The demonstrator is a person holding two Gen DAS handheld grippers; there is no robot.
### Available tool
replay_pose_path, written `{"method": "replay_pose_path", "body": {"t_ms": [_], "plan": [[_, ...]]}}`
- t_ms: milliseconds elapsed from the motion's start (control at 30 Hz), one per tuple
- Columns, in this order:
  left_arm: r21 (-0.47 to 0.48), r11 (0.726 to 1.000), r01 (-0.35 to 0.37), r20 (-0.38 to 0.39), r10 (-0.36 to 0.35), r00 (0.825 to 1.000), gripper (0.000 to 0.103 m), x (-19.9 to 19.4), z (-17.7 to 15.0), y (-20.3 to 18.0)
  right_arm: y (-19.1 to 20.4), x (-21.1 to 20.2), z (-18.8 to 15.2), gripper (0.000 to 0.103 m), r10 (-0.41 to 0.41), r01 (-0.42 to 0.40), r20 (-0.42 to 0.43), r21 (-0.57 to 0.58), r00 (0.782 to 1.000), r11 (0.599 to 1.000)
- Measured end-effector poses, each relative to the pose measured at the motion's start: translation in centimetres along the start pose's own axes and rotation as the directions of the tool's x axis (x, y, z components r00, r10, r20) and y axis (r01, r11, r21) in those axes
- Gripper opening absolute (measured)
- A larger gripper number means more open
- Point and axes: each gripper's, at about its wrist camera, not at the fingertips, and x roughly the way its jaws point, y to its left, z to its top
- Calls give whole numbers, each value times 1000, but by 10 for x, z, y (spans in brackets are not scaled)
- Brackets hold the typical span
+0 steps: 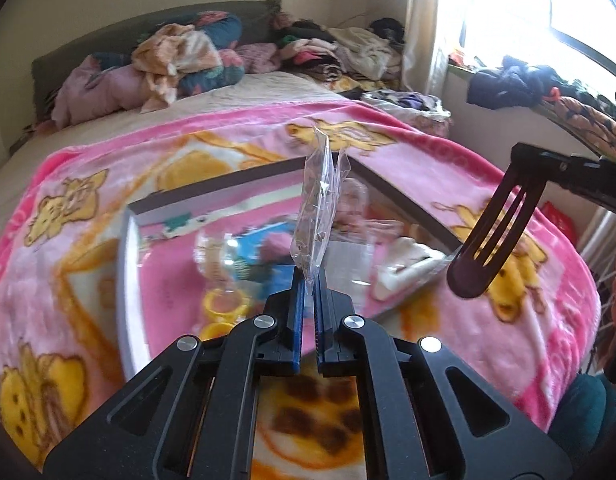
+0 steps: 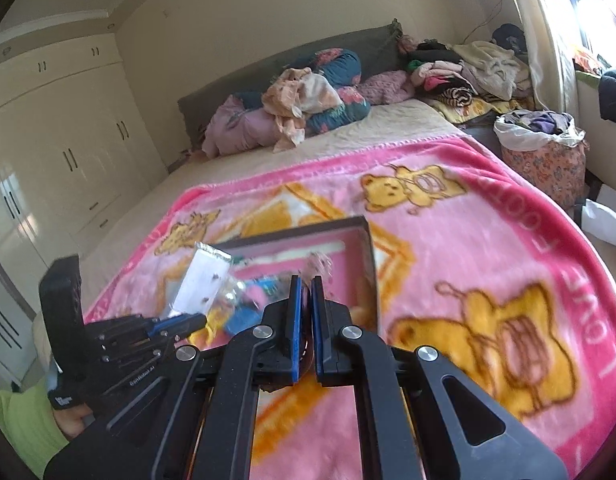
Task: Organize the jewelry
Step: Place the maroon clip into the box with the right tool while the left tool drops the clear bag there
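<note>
**Ana:** Jewelry comes in two pieces: a clear plastic packet [image 1: 317, 200] with tiny studs inside, and a dark slotted hair clip [image 1: 493, 232]. The left tool [image 1: 311, 286] is clenched on the packet's bottom edge, above the open box [image 1: 244, 184] on the pink blanket [image 1: 447, 160].

**Ben:** And the clip?

**Ana:** At three o'clock in the left view, hanging from the right tool [image 2: 304, 300], which is clenched on it. Its own view shows only a dark sliver between the pads.

**Ben:** How would they handle?

**Ana:** I'd judge the packet nearly weightless, floppy and slick, so it should be pinched at a sealed edge, clear of the studs. The clip looks stiff and light, and gripped at one end it could swing.
</note>
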Motion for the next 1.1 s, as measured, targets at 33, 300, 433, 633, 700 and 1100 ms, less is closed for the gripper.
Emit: {"method": "replay_pose_path", "body": {"t_ms": [33, 300, 433, 633, 700, 1100], "plan": [[-8, 1000, -12, -3, 12, 1000, 1, 2, 0, 6, 1, 5, 3, 5, 6, -6, 0, 2, 1000, 1000], [-48, 996, -74, -27, 72, 997, 1, 14, -4, 38, 6, 54, 6, 5, 43, -41, -34, 43, 999, 998], [-74, 992, -98, -40, 95, 995, 1, 20, -7, 51, 2, 75, -2, 5, 62, -55, -70, 88, 996, 995], [-82, 990, -113, -54, 109, 993, 1, 25, -14, 56, 0, 90, -12, 5, 23, -15, -112, 78, 993, 997], [-86, 990, -115, -61, 110, 992, 1, 26, -16, 56, -1, 93, -16, 6, 15, -6, -121, 80, 993, 997], [-83, 988, -128, -87, 121, 989, 3, 28, -27, 51, 1, 80, -30, 36, -18, 22, -123, 30, 992, 999]]}}
